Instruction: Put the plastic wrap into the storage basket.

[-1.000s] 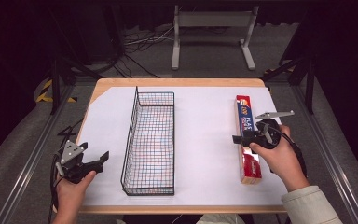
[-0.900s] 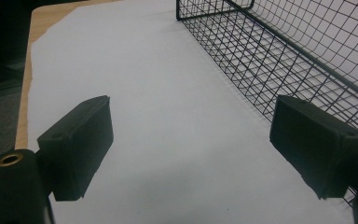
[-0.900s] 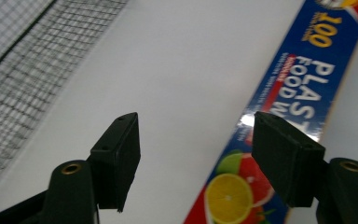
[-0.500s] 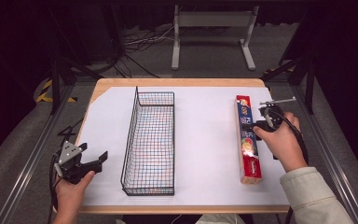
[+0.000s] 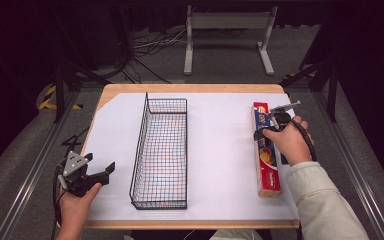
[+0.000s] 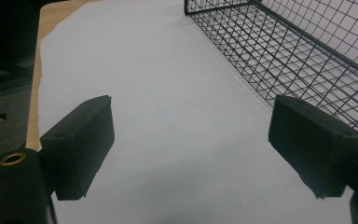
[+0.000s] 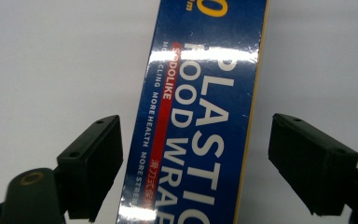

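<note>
A long box of plastic food wrap (image 5: 267, 160), blue and red, lies lengthwise near the right edge of the white sheet. My right gripper (image 5: 264, 131) hovers over the far half of the box. In the right gripper view its jaws straddle the box (image 7: 205, 93) with a gap on each side, so the right gripper (image 7: 193, 123) is open; the jaws have just been opening. A black wire basket (image 5: 160, 155) stands left of centre. My left gripper (image 5: 107, 172) rests open at the front left, beside the basket (image 6: 307, 51), with only white sheet between the left gripper's (image 6: 191, 102) jaws.
The white sheet (image 5: 220, 150) covers most of the wooden table (image 5: 190, 88). Bare sheet lies between basket and box. On the floor beyond the table stands a grey metal frame (image 5: 227, 35) with cables. Rails run along both sides of the table.
My right hand has moved along the box toward its far end and its jaws have spread wider. The left hand has stayed put.
</note>
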The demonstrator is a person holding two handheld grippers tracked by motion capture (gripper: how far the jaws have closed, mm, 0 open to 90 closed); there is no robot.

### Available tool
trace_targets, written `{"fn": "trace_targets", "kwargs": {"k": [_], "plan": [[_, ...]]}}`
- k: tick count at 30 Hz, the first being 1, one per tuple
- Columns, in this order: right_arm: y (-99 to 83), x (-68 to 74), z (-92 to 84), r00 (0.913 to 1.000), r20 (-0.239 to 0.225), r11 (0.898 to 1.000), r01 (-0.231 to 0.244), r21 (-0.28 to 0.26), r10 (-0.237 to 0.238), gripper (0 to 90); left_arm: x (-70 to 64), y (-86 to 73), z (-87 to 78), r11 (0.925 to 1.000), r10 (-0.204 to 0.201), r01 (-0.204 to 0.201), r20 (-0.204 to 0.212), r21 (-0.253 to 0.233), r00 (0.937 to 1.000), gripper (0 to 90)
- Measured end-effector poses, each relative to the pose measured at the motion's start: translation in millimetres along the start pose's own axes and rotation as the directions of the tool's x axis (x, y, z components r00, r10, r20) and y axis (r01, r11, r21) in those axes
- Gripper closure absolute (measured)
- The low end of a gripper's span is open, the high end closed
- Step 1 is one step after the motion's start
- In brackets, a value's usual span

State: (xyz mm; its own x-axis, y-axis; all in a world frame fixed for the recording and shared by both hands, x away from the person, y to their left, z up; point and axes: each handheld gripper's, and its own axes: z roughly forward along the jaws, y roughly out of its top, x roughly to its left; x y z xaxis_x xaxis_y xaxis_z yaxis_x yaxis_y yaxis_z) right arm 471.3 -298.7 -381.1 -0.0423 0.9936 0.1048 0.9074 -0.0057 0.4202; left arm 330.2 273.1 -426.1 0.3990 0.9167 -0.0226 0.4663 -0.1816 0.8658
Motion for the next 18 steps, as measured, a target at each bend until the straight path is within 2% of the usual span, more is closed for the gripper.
{"fn": "trace_targets", "kwargs": {"k": [5,13,16,18], "plan": [[3.9,2.4,12.9,0.9987,0.039,0.998,-0.036,0.045,0.035,19.9,-0.7,0.6,-0.5,1.0000,0.008,-0.008,-0.003,-0.004,1.0000,14.3],[6.4,11.1,22.8,0.9954,0.091,0.992,-0.039,0.118,0.028,28.2,-0.4,0.3,0.9,0.9999,0.008,-0.008,-0.001,0.006,1.0000,14.7],[8.0,14.9,26.7,0.9911,0.132,0.991,-0.034,0.132,0.016,29.8,-0.8,0.4,1.0,0.9999,0.009,-0.009,0.000,0.007,1.0000,14.8],[8.7,17.4,28.5,0.9878,0.153,0.988,-0.051,0.148,0.028,32.5,0.0,-0.4,1.7,0.9999,0.009,-0.009,-0.002,0.012,1.0000,14.8]]}}
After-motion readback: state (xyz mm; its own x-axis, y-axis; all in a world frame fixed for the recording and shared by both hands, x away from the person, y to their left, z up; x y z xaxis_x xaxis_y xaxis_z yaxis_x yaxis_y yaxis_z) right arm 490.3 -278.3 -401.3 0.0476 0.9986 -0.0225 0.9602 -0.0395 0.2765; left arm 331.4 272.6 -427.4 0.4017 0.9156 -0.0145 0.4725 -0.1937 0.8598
